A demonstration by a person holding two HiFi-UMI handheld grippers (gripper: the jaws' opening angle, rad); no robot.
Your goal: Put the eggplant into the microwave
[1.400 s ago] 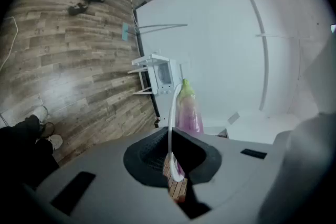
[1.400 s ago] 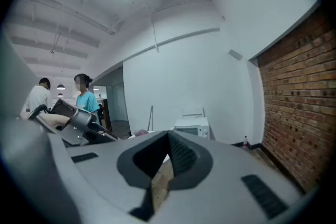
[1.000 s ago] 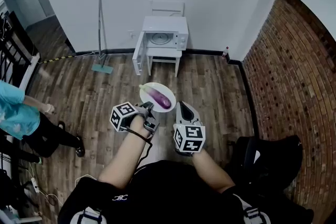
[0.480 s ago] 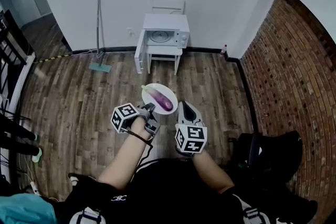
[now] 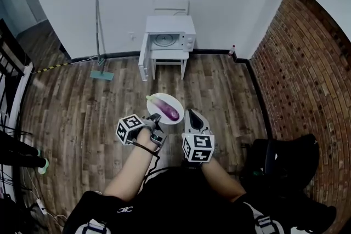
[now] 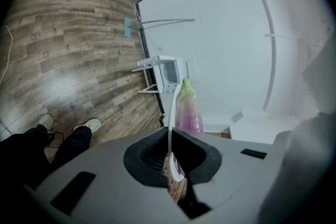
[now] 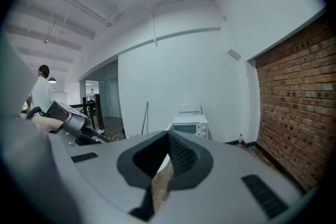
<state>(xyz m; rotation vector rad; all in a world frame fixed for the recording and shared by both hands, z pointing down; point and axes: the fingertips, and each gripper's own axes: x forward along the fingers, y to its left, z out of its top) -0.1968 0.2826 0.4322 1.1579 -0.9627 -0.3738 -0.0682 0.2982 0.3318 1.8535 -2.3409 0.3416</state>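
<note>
Left gripper view: we see the left gripper (image 6: 172,150) jaws pinching the plate (image 5: 172,102) rim, eggplant (image 6: 188,113) on it; right gripper (image 7: 167,153) jaws nearly together.

Wood-plank floor (image 5: 82,101), brown, running to white walls and, on the right, a brick wall. Standing on it: one small white table (image 5: 169,57) bearing a white microwave (image 5: 170,34), door swung open. Also a mop (image 5: 100,41) leaning on the wall, a small bottle (image 5: 233,52) in the corner, and yellow-black striped tape (image 5: 52,64) at left.
</note>
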